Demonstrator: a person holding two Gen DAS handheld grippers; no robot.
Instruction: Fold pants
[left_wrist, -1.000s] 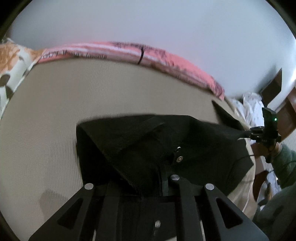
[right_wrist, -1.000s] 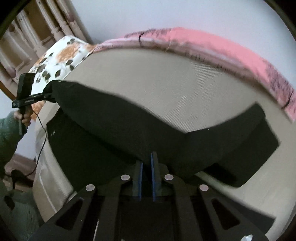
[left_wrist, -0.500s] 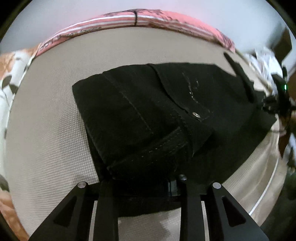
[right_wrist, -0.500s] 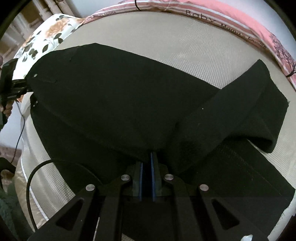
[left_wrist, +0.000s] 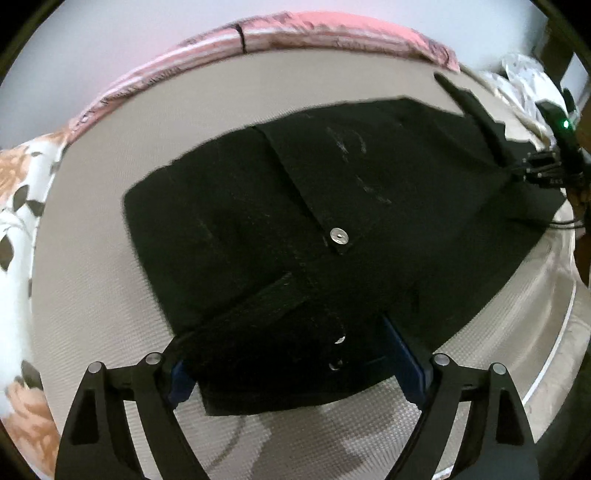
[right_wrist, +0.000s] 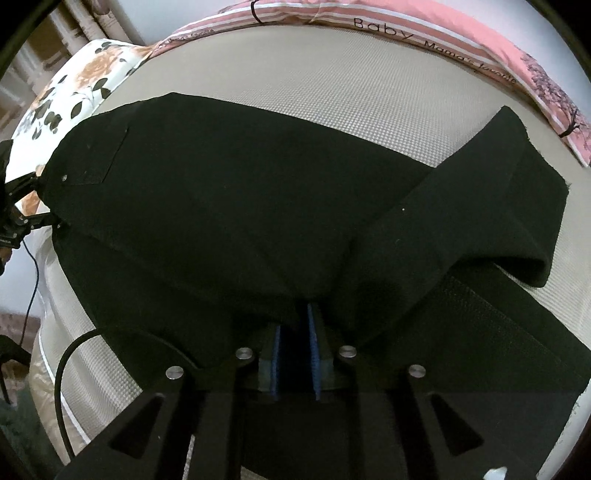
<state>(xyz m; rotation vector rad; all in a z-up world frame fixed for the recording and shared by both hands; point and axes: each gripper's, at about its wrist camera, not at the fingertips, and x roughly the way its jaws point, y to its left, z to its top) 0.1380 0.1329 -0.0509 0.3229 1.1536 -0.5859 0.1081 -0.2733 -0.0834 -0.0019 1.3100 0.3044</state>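
Left view only: waistband snap (left_wrist: 338, 235) at centre; left gripper (left_wrist: 299, 363) spread wide, released. Right view only: leg fold at 3 o'clock; right gripper (right_wrist: 295, 354) pinching pants (right_wrist: 229, 192).

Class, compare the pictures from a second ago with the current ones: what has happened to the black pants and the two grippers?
The black pants, held up off the bed a second ago, have been brought down and now lie on the beige mattress. The left gripper has opened wide, its fingers spread either side of the waistband. Unchanged: the right gripper stays clamped on the fabric, and the pink blanket has not moved.
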